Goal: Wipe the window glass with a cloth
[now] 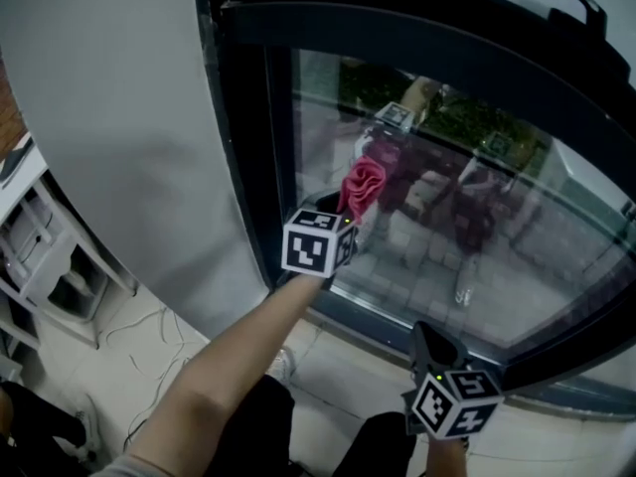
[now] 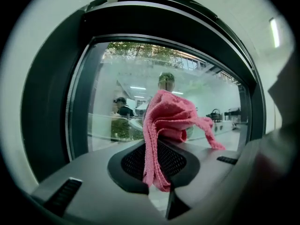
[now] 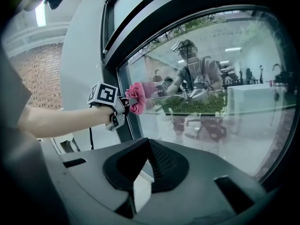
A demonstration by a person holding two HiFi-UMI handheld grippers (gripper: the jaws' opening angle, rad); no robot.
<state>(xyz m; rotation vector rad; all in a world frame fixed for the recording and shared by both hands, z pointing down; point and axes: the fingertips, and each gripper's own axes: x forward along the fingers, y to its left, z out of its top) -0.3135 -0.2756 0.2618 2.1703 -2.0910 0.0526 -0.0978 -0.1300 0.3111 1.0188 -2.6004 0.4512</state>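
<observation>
The large clear window glass pane (image 1: 467,237) in its dark metal frame (image 1: 248,147) stands straight ahead of the left tool (image 1: 343,217), square across the line of its jaws. The pane's left edge lies just to the left of this tool.

The crumpled pink terry cloth (image 1: 364,185) sits at the left tool's tip, between the tool and the glass. The jaws are closed on a fold of it, and the loose bulk blooms forward and upward from them. It appears to press on the pane, though contact is hard to confirm.

The left tool is the nearer one to the glass, so the wiping stroke is probably its job. The right tool (image 1: 435,346) hangs lower and to the right, well apart, with its jaws together and nothing between them.
</observation>
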